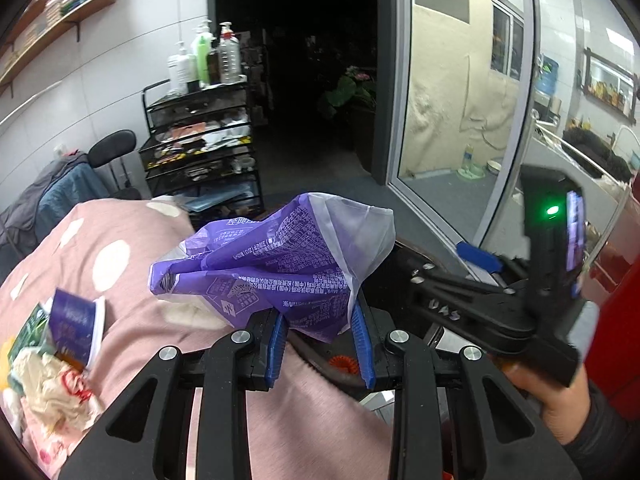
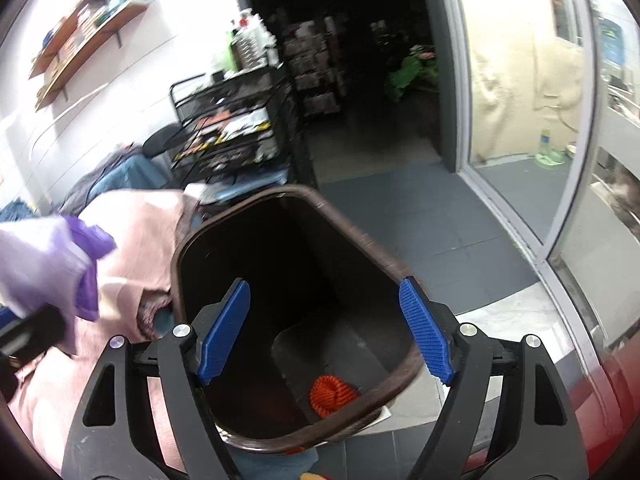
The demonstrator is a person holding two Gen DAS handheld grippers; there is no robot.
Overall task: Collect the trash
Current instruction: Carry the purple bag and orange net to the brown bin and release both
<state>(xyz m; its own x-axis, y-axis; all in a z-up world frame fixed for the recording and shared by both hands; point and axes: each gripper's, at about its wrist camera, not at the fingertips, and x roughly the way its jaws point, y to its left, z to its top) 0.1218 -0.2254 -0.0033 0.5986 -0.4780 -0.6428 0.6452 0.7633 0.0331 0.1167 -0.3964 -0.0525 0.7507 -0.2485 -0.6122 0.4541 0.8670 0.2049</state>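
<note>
We pinch the purple wrapper (image 1: 272, 268) by its lower corner in our left gripper (image 1: 320, 344); light, soft and crinkly, it billows beyond the fingertips. Our right gripper (image 2: 326, 328) gapes empty above the brown bin (image 2: 192, 240), pink bedding (image 1: 132, 216) left of both.

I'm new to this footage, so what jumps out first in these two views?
The crumpled purple wrapper pinched in the left gripper fills the left view, above a pink dotted blanket. In the right view, the open right gripper hangs over a brown bin holding an orange coil.
</note>
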